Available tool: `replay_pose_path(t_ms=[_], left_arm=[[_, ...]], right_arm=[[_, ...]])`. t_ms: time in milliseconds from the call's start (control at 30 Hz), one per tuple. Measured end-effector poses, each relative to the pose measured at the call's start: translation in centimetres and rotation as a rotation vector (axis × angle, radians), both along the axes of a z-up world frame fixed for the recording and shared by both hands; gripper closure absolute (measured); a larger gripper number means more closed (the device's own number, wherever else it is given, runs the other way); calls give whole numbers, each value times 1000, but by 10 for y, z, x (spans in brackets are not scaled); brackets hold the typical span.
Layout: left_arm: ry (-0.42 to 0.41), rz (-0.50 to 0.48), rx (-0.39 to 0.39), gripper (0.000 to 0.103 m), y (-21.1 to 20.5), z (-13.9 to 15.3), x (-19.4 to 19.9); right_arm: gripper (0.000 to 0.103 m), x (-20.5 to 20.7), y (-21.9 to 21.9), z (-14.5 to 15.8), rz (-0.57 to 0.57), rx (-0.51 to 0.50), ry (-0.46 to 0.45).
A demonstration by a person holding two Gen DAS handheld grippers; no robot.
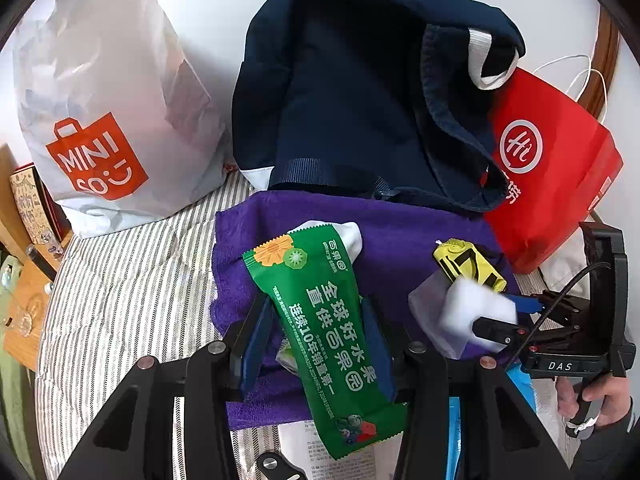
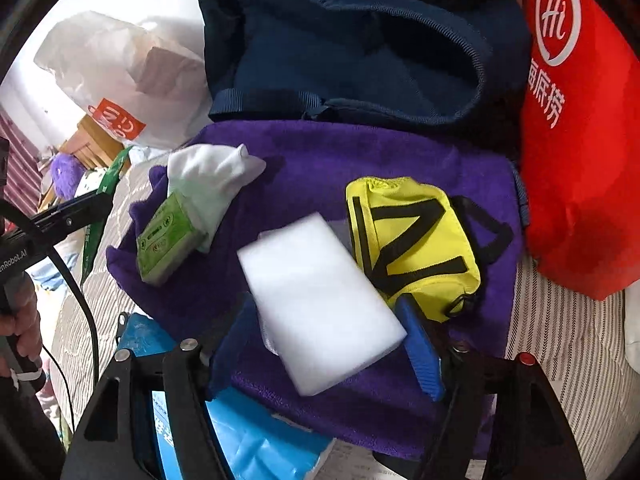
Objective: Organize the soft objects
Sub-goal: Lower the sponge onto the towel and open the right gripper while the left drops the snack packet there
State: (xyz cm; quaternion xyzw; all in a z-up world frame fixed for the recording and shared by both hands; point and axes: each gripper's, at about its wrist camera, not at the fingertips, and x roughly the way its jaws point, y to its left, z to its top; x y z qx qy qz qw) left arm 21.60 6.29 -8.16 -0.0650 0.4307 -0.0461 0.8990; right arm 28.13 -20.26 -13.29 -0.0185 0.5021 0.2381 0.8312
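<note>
A purple towel lies on the striped bed in front of an open navy backpack. My left gripper is shut on a green snack packet, held above the towel. My right gripper is shut on a white sponge block, just above the towel. On the towel lie a yellow pouch with black stripes, a white sock and a small green tissue pack.
A white Miniso bag stands at the back left, a red paper bag at the right. A blue plastic pack lies at the towel's near edge. A wooden bedside table is left of the bed.
</note>
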Motion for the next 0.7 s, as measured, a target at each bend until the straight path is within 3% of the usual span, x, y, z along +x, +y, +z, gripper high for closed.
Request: replay_pose_path(t_ms=[67,700], left_arm=[[1,-1,-1,59,0,-1,0],[18,-83,5,59,-44,-9,28]], right_arm=[[26,-1,-2,1,2,1,2],[26,-50,-75,39,-131,55,-62]])
